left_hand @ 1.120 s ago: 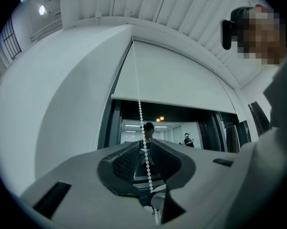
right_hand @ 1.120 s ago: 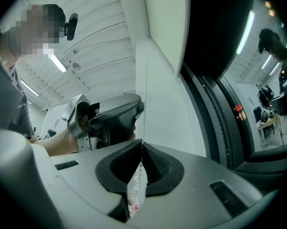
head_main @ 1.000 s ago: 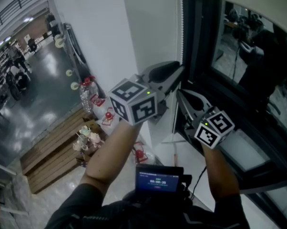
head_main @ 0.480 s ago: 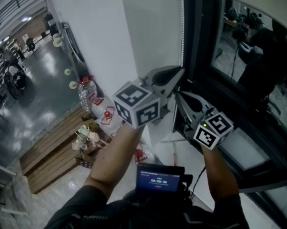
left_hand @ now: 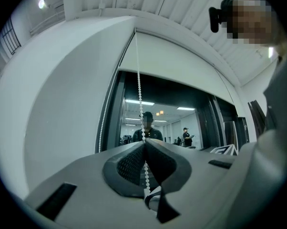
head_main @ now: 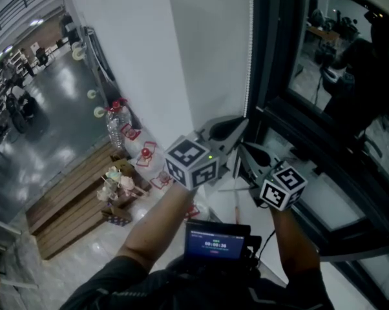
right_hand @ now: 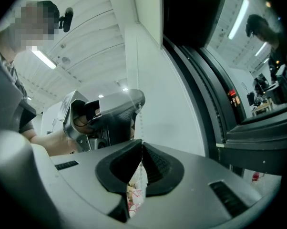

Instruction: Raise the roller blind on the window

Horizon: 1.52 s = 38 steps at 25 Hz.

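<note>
Hanging just right of the smooth white wall, the beaded white chain sits between the left gripper jaws, whose ribbed black pads have just been closing on it. The right gripper, nearer, clamps it too. Farther right, the pale roller blind hangs with its straight hem above bare dark glass.

A white wall meets a dark-framed window with reflective glass. Below, a glossy grey floor mirrors lights beside wooden boards. A ceiling strip light glows.
</note>
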Available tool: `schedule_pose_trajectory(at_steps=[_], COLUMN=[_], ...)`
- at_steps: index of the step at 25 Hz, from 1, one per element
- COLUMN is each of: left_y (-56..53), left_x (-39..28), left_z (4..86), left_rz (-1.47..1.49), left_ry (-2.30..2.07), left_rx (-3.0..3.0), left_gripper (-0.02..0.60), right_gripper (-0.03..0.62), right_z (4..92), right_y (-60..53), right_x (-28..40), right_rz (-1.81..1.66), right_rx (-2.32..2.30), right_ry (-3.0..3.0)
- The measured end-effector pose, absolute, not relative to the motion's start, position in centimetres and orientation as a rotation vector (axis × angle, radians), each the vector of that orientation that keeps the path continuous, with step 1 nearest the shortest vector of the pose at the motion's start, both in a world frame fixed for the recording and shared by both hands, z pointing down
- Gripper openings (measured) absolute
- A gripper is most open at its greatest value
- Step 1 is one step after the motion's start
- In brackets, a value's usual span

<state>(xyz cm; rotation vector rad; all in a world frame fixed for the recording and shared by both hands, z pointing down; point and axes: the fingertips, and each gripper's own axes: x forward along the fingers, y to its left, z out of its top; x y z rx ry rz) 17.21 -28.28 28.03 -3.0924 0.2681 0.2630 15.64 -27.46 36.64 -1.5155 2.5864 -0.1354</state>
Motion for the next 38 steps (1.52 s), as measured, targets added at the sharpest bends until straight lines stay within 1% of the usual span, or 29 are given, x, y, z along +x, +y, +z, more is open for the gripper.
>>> schedule_pose_trajectory(at_steps=[9, 18, 22, 25, 26, 29, 32, 38], left_y=[-27.4, -26.5, -26.5, -26.6, -26.7, -26.8, -26.5, -24.7], left_x=[17.0, 16.7, 16.9, 16.7, 16.6, 16.4, 16.1, 16.0], left_z=[31.7, 33.8, 34.9, 34.5, 34.4, 34.3, 34.1, 33.9], left_rz=[0.208, 0.199, 0.148, 0.153, 0.154, 0.156, 0.189, 0.185], left_ry=[0.275, 0.245, 0.232, 0.203, 0.200, 0.185, 0.159, 0.097], left_rx=[-3.118, -3.118, -3.154, -3.186, -3.188, -3.191, -3.214, -3.224], left_gripper=[-0.002, -0.002, -0.002, -0.002, -0.002, -0.002, -0.002, -0.003], right_gripper=[0.005, 0.014, 0.015, 0.046, 0.047, 0.086, 0.086, 0.094], right_z=[40.1, 41.4, 42.2, 41.7, 41.2, 37.7, 31.4, 19.0], right_y=[-26.5, -25.5, -25.3, -25.0, -24.7, -24.0, -23.8, -24.2], right_x=[15.6, 15.5, 15.4, 16.2, 16.7, 18.9, 20.4, 17.7], right_rz=[-0.268, -0.332, -0.340, -0.284, -0.256, -0.170, -0.048, 0.152], right_rx=[-1.546, -1.576, -1.602, -1.698, -1.726, -1.744, -1.673, -1.452], right_ry=[2.578, 2.618, 2.646, 2.682, 2.693, 2.676, 2.609, 2.597])
